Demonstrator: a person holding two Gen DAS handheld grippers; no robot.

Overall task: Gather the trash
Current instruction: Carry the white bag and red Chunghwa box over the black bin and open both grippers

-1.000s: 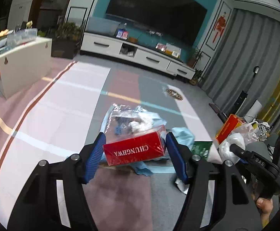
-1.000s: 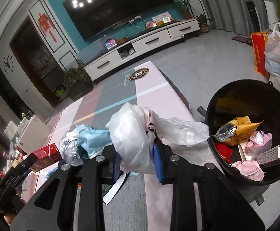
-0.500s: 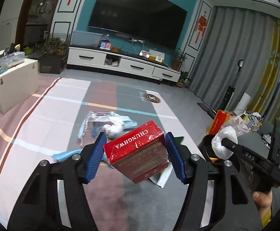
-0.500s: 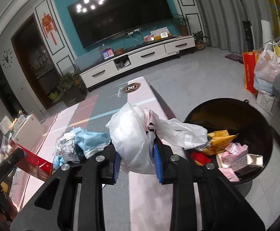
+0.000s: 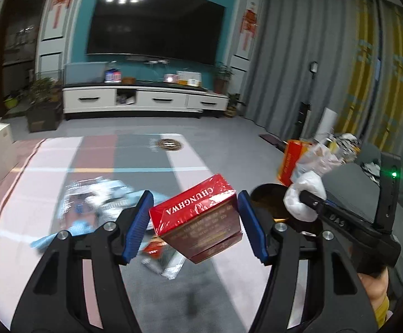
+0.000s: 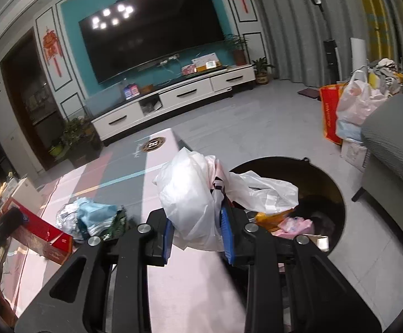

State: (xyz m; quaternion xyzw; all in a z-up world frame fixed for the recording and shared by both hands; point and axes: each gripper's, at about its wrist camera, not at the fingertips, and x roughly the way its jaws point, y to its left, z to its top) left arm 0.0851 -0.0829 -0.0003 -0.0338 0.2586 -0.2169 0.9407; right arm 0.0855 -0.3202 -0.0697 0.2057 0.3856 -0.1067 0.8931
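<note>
My left gripper is shut on a red carton marked CHUNGHWA, held tilted in the air above the table. The same carton shows at the lower left of the right wrist view. My right gripper is shut on a crumpled white plastic bag, whose loose end hangs toward the black round bin. That bin holds several wrappers and stands on the floor right of the table. In the left wrist view the bag and the bin lie just right of the carton.
A pile of foil, blue cloth and clear plastic lies on the striped tabletop. A grey sofa stands right of the bin, with a red bag and a white bag behind it. A TV cabinet lines the far wall.
The left gripper lifted the red carton off the trash pile and carried it up and to the right, toward the bin. The right gripper rose with the white bag, closer over the bin.
</note>
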